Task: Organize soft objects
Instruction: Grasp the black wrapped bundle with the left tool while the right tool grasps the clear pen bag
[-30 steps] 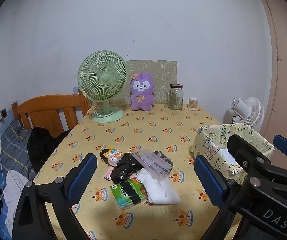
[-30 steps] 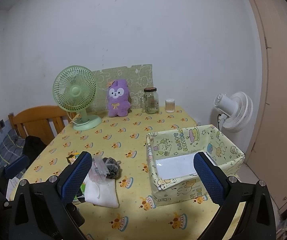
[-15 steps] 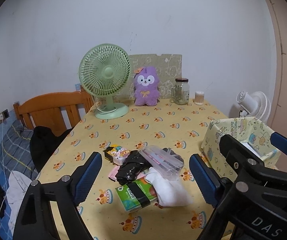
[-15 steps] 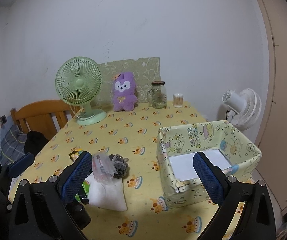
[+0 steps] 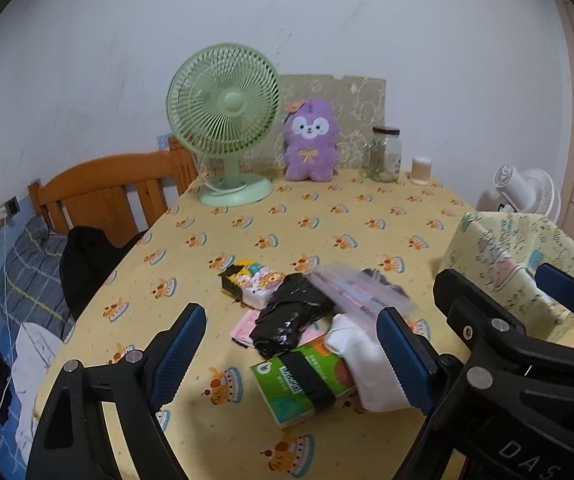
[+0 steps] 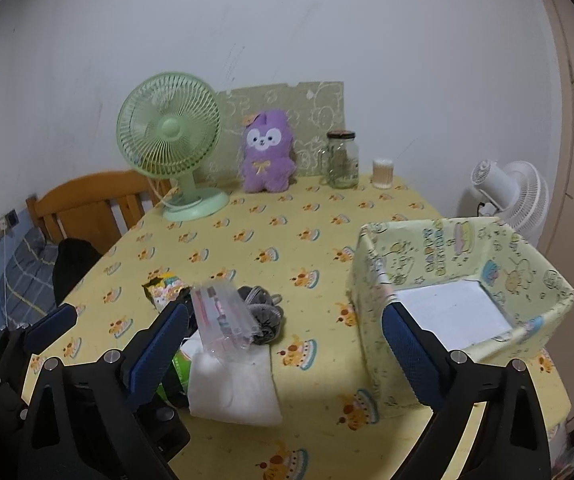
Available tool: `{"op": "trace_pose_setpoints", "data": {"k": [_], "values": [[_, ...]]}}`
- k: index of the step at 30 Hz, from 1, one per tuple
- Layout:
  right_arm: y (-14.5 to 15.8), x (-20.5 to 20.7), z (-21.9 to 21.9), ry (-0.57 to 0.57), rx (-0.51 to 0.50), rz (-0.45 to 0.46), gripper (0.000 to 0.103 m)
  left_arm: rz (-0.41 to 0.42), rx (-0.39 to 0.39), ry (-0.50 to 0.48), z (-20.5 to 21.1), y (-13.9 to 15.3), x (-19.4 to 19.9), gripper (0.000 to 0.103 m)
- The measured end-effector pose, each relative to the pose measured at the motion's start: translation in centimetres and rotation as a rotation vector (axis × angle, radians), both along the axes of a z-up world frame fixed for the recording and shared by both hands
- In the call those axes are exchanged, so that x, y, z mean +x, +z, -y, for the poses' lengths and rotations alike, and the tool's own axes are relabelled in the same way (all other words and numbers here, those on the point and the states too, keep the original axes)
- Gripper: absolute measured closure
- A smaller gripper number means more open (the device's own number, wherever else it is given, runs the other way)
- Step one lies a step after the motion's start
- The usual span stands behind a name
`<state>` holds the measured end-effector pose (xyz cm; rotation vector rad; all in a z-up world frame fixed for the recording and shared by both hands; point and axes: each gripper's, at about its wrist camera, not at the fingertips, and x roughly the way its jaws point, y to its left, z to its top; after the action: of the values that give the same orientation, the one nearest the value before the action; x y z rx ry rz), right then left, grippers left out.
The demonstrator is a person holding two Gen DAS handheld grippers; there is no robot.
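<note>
Left wrist: one plush (image 5: 311, 145), two fans (image 5: 225, 120), one box (image 5: 519, 264).

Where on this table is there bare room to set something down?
The widest bare tablecloth lies between the green fan, the plush and the near pile. The paper box floor is bare too. The pile is crowded.
</note>
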<state>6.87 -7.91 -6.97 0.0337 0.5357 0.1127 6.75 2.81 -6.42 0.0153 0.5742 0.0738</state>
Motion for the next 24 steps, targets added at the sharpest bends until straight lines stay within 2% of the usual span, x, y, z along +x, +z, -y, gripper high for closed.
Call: {"op": "trace_pose_setpoints", "data": {"k": [20, 24], "values": [[-3.2, 4.9, -3.5, 0.064, -0.058, -0.073, 0.006, -0.120, -0.040, 0.050, -2.9, -3.6, 3.8, 0.016], [-3.9, 5.8, -4.1, 0.082, -0.067, -0.097, 0.013, -0.144, -0.043, 0.047, -3.2, -4.3, 4.5, 0.016]]}}
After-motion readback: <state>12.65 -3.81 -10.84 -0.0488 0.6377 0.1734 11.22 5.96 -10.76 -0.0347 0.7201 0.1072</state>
